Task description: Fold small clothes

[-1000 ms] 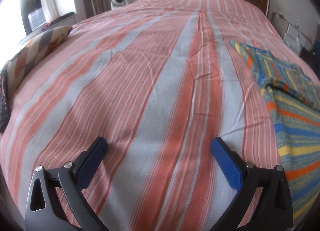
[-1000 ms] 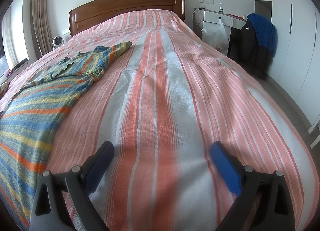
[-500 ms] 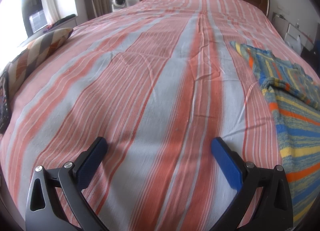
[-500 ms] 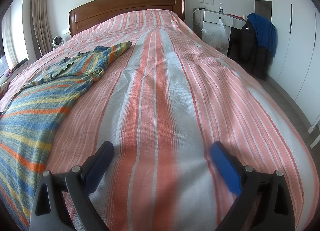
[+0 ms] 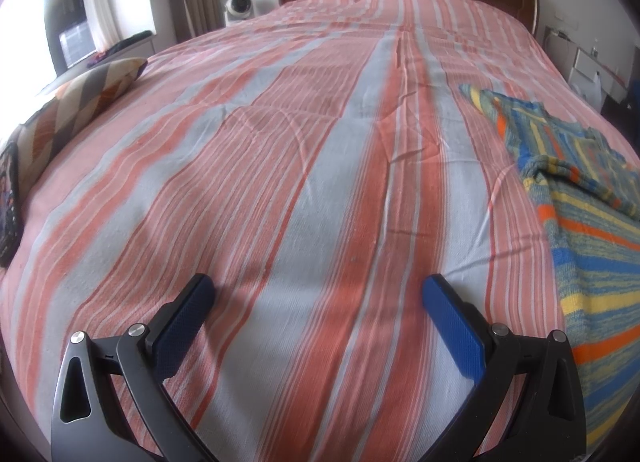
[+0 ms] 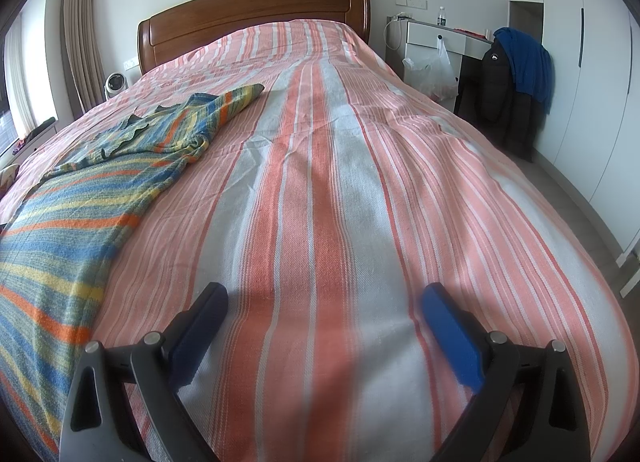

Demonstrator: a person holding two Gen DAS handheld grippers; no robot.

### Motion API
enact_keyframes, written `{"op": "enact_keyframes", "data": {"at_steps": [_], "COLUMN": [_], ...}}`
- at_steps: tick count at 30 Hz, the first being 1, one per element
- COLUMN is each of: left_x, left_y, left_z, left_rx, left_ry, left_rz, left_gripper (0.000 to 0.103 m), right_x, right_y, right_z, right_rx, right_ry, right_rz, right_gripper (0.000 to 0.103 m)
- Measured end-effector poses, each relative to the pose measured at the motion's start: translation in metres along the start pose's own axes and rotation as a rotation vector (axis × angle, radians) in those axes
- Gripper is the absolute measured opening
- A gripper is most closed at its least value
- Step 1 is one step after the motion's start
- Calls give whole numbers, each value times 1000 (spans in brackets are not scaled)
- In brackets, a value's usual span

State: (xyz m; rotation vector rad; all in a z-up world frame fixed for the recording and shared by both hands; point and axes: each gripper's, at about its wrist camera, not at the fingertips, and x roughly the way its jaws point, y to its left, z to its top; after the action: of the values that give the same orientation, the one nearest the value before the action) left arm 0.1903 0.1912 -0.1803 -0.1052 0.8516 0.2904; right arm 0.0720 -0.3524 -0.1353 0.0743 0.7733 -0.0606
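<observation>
The top (image 6: 92, 198) is a stripy knit thing in blue, yellow, orange and green, and it lies spread on the bed (image 6: 328, 190), between the two grippers. In the left view it (image 5: 592, 246) sits at the right edge, and in the right view it fills the left side. It looks soft and floppy, so it will likely bend and droop when lifted, and it is probably light. The knit looks a bit rough, so it should not slip out of the pads easily. The far end is bunched up and wrinkled, with one sleeve (image 6: 236, 100) pointing toward the headboard (image 6: 256, 18). A good place to take hold looks like the long near edges, one for each gripper, because they lie flat and are easy to reach. The left gripper (image 5: 318, 294) is spread wide with nothing in it, low over the bare sheet. The right gripper (image 6: 324, 300) is spread wide too, also with nothing in it, and the top is just beside it. Nothing lies on the top or blocks the way to it. A pillow (image 5: 68, 110) rests at the left side of the bed, well apart from the top. A small fan (image 5: 239, 6) stands by the curtain. Past the right side of the bed there is a desk (image 6: 444, 36) with a bag (image 6: 430, 70) hanging on it, and a dark jacket (image 6: 508, 94) draped nearby.
</observation>
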Motion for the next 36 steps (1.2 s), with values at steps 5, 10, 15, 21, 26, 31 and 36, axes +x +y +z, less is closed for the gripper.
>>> {"op": "enact_keyframes", "data": {"at_steps": [5,10,15,21,26,31,36], "left_x": [0,0,0,0,-2,-13,-62], "left_y": [0,0,-1,-1,-1,1,8], "left_z": [0,0,0,0,0,-3,-17], "left_rx": [1,1,1,2,7,-7,7], "left_ry": [-1,-1,-1,-2,-8,10,72], "left_rz": [2,2,2,4,15,42,-101], "left_gripper": [103,103,103,103,103,102,102], "right_x": [0,0,0,0,0,-1,-23], "right_y": [0,0,1,1,1,2,1], "right_z": [0,-1,-1,-1,-2,-1,13], "right_rx": [0,0,0,0,0,-4,19], "right_ry": [-1,-1,-2,-3,-3,2,61], "right_rz": [0,-1,-1,-1,-2,-3,61], "right_gripper": [97,97,97,97,97,97,96]}}
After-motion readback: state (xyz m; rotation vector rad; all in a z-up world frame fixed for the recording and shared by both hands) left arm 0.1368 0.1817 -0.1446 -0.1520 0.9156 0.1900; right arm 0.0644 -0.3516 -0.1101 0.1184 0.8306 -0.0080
